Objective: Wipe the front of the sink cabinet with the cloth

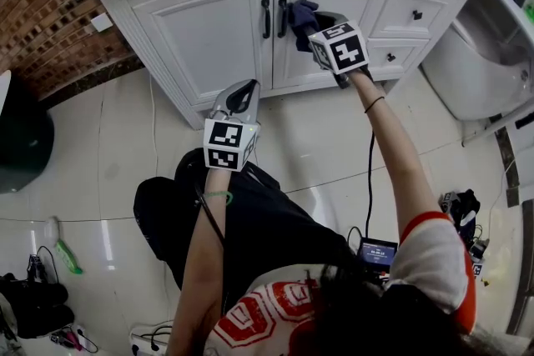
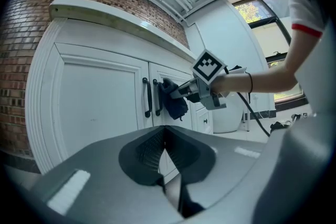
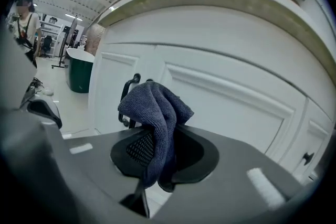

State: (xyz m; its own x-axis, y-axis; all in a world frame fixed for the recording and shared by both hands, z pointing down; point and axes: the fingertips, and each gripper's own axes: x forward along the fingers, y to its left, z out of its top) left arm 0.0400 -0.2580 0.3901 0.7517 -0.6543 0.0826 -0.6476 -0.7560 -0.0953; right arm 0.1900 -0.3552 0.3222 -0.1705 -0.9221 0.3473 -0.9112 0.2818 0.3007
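The white sink cabinet (image 1: 209, 37) has two doors with black handles (image 1: 266, 17) and small drawers on the right. My right gripper (image 1: 307, 19) is shut on a dark blue cloth (image 1: 301, 12), held against the right door just beside its handle. In the right gripper view the cloth (image 3: 156, 123) hangs bunched between the jaws, with the right door (image 3: 231, 107) close ahead. My left gripper (image 1: 238, 99) hangs low in front of the left door, shut on nothing; in the left gripper view its jaws meet, and the cloth (image 2: 173, 99) and right gripper (image 2: 181, 93) show ahead.
A white toilet or tub (image 1: 480, 54) stands right of the cabinet. Brick wall (image 1: 42, 4) runs behind on the left, next to a dark green bin (image 1: 21, 137). Cables and small devices (image 1: 377, 250) lie on the glossy tile floor near the person's legs.
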